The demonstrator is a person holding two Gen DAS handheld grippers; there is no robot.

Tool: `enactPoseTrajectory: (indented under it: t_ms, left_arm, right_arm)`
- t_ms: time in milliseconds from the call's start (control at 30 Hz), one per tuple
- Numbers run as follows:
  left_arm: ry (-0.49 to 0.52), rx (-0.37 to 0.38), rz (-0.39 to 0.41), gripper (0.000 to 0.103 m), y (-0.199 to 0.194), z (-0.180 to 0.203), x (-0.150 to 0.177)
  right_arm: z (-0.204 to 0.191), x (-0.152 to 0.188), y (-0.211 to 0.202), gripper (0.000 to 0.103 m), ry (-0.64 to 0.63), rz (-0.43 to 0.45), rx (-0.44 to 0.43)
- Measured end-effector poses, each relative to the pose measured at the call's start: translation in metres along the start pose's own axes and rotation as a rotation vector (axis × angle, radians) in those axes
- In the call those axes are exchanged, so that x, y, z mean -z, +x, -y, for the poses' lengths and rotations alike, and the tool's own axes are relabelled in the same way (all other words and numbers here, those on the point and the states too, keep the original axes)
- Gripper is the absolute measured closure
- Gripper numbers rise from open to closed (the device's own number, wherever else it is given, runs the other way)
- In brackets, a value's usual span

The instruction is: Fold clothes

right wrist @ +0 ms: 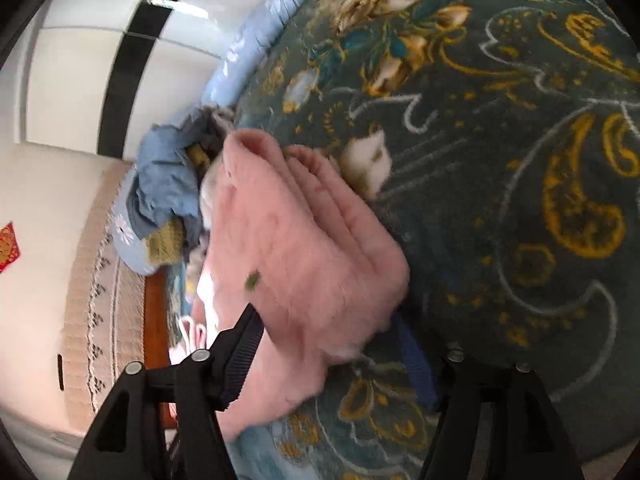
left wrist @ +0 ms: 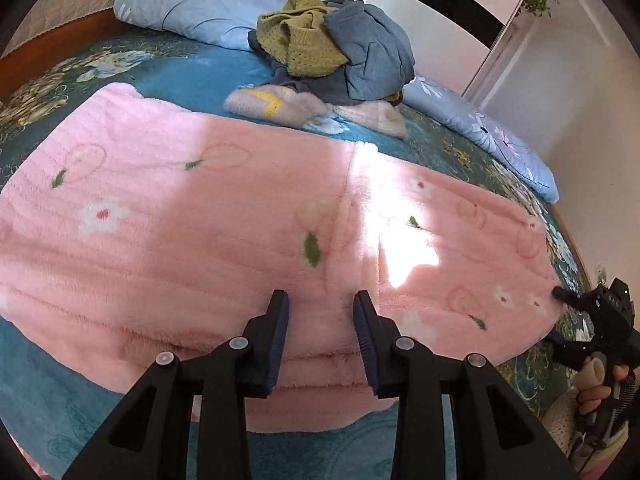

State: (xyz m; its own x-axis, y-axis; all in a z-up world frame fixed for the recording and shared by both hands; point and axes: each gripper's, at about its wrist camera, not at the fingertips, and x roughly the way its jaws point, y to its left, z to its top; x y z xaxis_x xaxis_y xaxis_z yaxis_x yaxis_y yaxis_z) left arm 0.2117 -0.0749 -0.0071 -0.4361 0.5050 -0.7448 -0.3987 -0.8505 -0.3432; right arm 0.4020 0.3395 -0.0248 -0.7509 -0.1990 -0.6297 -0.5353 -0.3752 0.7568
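A fluffy pink garment [left wrist: 224, 232] with flowers and green leaves lies folded in layers across the bed. My left gripper [left wrist: 322, 308] is open, its fingers just above the garment's near folded edge. My right gripper [right wrist: 332, 332] is open around the garment's thick end [right wrist: 304, 248], one finger above it and the blue-padded finger [right wrist: 412, 356] under it. The right gripper also shows in the left wrist view [left wrist: 576, 304] at the garment's right end.
A pile of unfolded clothes [left wrist: 332, 48], olive knit and blue denim, sits at the back of the bed on a cream piece. Light blue floral pillows [left wrist: 200, 0] lie behind and to the right. The bedspread [right wrist: 500, 160] is teal with gold flowers.
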Motion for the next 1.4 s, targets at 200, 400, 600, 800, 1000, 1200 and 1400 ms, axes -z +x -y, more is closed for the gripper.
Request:
enactPoseTrajectory:
  t_ms: [200,400,600,800,1000,1200,1400]
  left_arm:
    - [-0.004,-0.003,0.010,0.066,0.003,0.000,-0.001]
    - [0.001,0.013,0.019,0.066,0.001,-0.001,0.000]
    - [0.043,0.105,0.058,0.065,-0.024,-0.010,-0.004]
    - [-0.034,0.137,0.165,0.065,-0.058,-0.064,-0.016]
    - [-0.159,0.155,0.274,0.064,-0.084,-0.132,-0.015]
    - [-0.249,0.157,0.343,0.062,-0.100,-0.170,-0.014]
    - [-0.336,0.166,0.376,0.062,-0.110,-0.200,-0.010]
  right_arm:
    - [-0.006,-0.002,-0.001,0.035,-0.023,0.061,-0.038]
    - [-0.016,-0.002,0.002,0.066,-0.069,0.085,0.008]
    - [-0.042,0.003,-0.007,0.072,-0.148,0.148,0.072]
    - [-0.119,0.003,-0.018,0.074,-0.222,0.197,0.067]
    - [-0.253,0.037,-0.019,0.075,-0.447,0.261,-0.001]
    - [-0.379,0.116,0.022,0.075,-0.743,0.205,-0.059]
    - [-0.458,0.235,0.125,0.075,-1.064,0.025,0.028]
